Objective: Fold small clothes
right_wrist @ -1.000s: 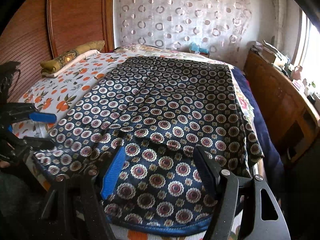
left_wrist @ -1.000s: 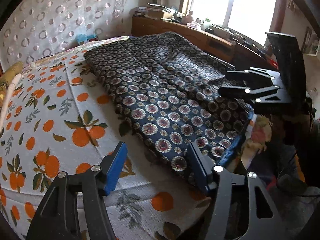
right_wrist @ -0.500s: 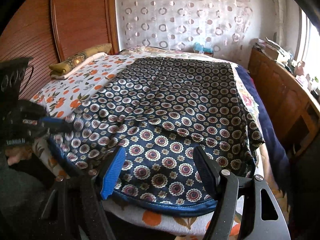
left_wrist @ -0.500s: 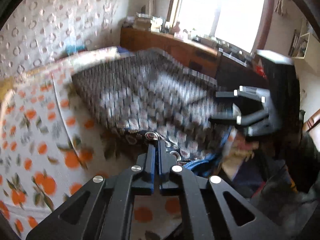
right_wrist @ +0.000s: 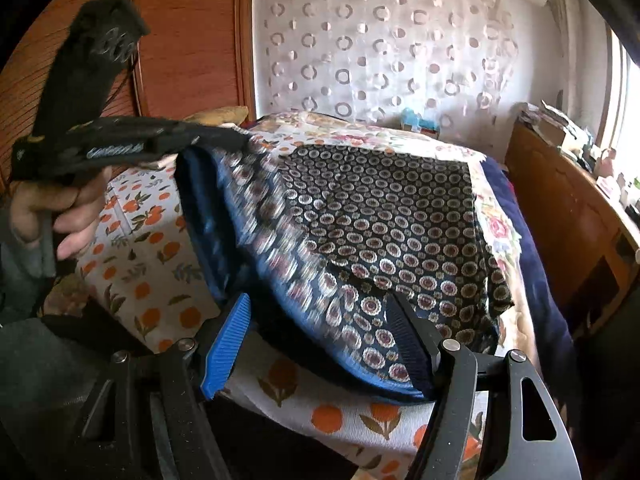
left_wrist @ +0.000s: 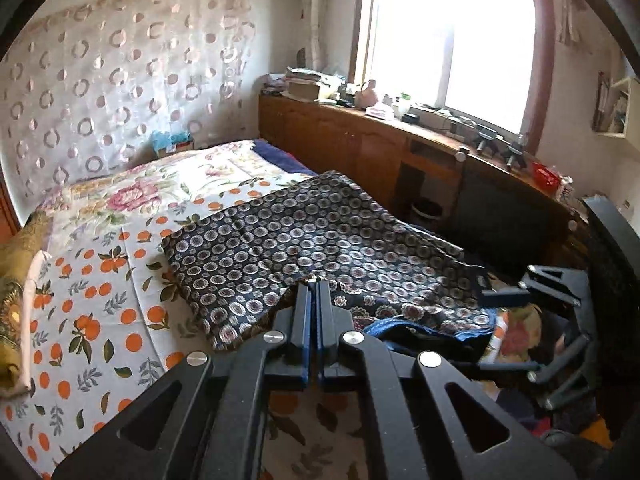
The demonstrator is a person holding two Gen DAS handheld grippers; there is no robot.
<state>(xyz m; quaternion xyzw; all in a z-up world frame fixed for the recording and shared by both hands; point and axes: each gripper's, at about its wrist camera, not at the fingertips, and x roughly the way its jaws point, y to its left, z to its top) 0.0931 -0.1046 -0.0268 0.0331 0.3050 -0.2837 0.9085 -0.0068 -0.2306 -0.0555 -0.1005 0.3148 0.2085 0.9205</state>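
The dark blue cloth with round flower dots [left_wrist: 320,236] lies on the bed with the white orange-fruit sheet [left_wrist: 92,308]; the left black gripper [left_wrist: 314,294] is pinched tight on its near corner and holds it up; the right black gripper [right_wrist: 320,332] is wide, fingers on both sides of the cloth's blue edge

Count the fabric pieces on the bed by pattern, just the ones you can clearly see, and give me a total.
Navy medallion-print garment, corner lifted by the shut left gripper: 1
Orange-fruit print sheet: 1
Pink floral cover: 1
Plain navy blanket: 1
Mustard patterned cloth: 1
Total: 5
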